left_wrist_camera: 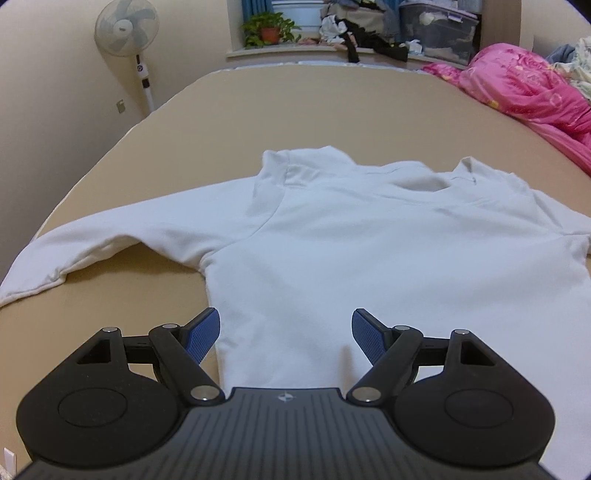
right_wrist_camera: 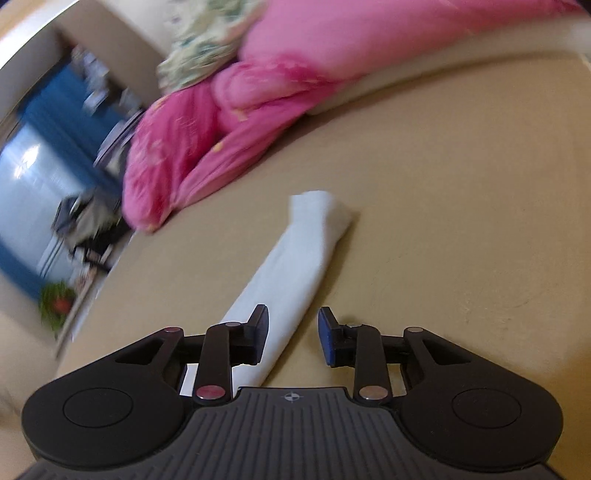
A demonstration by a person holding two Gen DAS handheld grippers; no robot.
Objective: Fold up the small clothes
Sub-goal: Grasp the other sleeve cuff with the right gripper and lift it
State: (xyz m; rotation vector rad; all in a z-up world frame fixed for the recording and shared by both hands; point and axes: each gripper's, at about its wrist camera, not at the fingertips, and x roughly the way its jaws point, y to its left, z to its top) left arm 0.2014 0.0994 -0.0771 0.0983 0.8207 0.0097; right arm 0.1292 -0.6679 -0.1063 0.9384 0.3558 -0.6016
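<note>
I am at the start of the fold, as I judge it: the white long-sleeved cotton top (left_wrist_camera: 369, 251) lies spread flat on the tan bed sheet (left_wrist_camera: 295, 110), body straight out ahead of my left gripper (left_wrist_camera: 286, 334), collar at the far end, and nothing is doubled over yet. My left jaws stand wide apart and hold nothing; the hem end of the top lies between and under them, its side edge running just inside my left-hand blue pad. One sleeve stretches out flat, well off to the left of those jaws.

My right gripper (right_wrist_camera: 293, 336) is also parted and empty, though less wide. The other white sleeve (right_wrist_camera: 295, 266) runs forward from between its fingers and slightly to the right, cuff at the far end, and passes under the left-hand finger. This view is smeared with motion, so whether a pad touches the cloth I cannot tell.

The next move, I think, calls for each pair of jaws to close on a thin edge of cloth without pinching the sheet beneath, probably a sleeve brought across the body.

A rumpled pink floral quilt (left_wrist_camera: 524, 92) lies beyond and right of both grippers. Far ahead of the left one are a white standing fan (left_wrist_camera: 127, 31), a potted green plant (left_wrist_camera: 269, 29) and piled clothes on the sill.
</note>
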